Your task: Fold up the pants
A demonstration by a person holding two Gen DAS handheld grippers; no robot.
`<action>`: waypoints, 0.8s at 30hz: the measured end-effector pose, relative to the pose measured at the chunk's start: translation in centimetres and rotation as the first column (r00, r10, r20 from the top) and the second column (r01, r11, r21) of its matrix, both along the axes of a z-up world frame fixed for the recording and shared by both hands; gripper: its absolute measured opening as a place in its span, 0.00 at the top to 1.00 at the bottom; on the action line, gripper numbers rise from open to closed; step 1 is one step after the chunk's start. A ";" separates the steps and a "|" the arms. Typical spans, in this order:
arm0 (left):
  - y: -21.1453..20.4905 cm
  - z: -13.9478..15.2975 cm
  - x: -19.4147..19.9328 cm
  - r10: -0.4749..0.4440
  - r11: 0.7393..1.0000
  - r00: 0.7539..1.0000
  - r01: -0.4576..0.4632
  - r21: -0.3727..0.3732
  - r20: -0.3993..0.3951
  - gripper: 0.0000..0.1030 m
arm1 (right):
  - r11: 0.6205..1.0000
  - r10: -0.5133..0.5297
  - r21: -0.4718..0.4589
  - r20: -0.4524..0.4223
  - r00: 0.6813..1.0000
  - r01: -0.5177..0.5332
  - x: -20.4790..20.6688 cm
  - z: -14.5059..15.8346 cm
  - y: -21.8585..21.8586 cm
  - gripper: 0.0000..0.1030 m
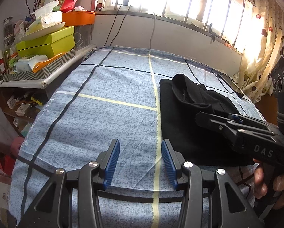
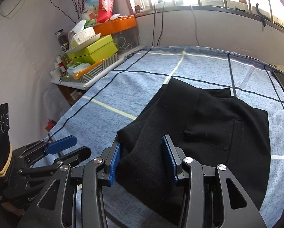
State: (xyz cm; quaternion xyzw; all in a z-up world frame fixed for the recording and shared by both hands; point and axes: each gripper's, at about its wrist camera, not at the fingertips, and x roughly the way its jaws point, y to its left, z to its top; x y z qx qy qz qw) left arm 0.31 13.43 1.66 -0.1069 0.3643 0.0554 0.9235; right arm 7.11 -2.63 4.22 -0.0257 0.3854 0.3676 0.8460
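Two grippers over the bed [image 1: 107, 102]. Black pants [image 2: 208, 125] lie folded in a compact stack near its right edge. Right gripper [image 2: 142, 159]: jaws apart, a cuff fold between them, pads not pressing. Left gripper [image 1: 141, 163]: jaws apart, empty, over bare sheet. Judged: final fold just released; next, withdraw without dragging cloth.

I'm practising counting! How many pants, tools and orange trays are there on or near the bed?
Black fabric pants: 1
Black tools with blue pads: 2, the left tool and the right tool
Orange plastic tray: 1
Total: 4
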 end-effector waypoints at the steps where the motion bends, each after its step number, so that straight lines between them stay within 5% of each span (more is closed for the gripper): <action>1: 0.1 0.1 -0.1 0.003 1.000 1.000 -0.003 0.001 0.002 0.54 | 1.000 0.015 0.001 0.004 1.000 -0.015 -0.3 0.1 0.2 0.57; 8: 0.8 1.0 -0.7 0.029 1.000 0.999 -0.029 0.005 0.020 0.54 | 0.986 0.164 0.046 -0.005 0.987 -0.163 -2.4 0.3 1.2 0.57; 15: 0.1 2.4 -0.2 -0.009 1.000 0.999 0.010 -0.004 0.049 0.54 | 0.992 -0.020 0.128 0.013 1.000 0.018 -1.2 1.8 -4.6 0.57; 24: -4.3 1.1 5.0 -0.235 0.970 0.972 0.234 -0.070 -0.007 0.53 | 0.973 -0.178 0.139 -0.047 0.983 0.183 0.1 0.5 -10.5 0.57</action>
